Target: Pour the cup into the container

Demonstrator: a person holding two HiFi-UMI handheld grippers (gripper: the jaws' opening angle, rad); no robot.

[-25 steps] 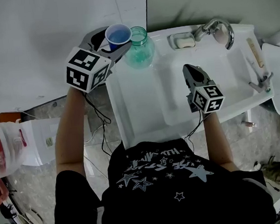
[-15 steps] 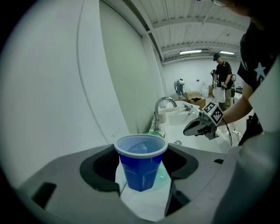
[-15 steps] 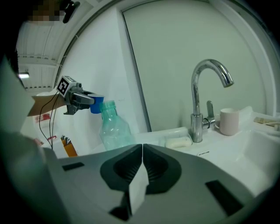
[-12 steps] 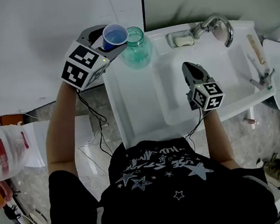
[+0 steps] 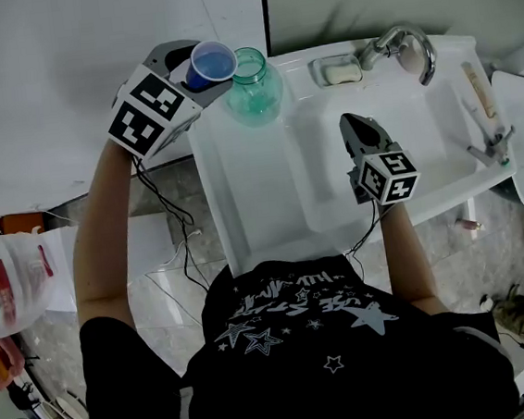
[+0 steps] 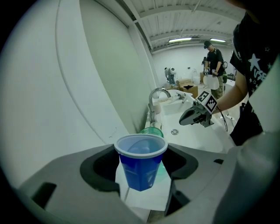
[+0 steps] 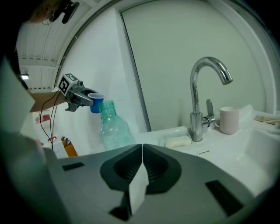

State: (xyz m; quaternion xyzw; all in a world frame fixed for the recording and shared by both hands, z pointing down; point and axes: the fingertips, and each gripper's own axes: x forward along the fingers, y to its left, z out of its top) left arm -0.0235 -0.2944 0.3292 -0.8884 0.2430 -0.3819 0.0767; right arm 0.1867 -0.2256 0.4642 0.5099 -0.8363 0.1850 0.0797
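My left tool is clamped on the blue cup, holding it in the air just beside the mouth of the clear green bottle, which stands at the back corner of the white surface. My right tool hovers over the sink, its jaws together on nothing

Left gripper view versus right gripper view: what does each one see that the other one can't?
Only the left gripper view sees inside the blue cup gripped in its own jaws, plus another person far behind. Only the right gripper view clearly shows the pale mug and soap bar by the tap. Both show the tap, the green bottle, the blue cup and the white sink.
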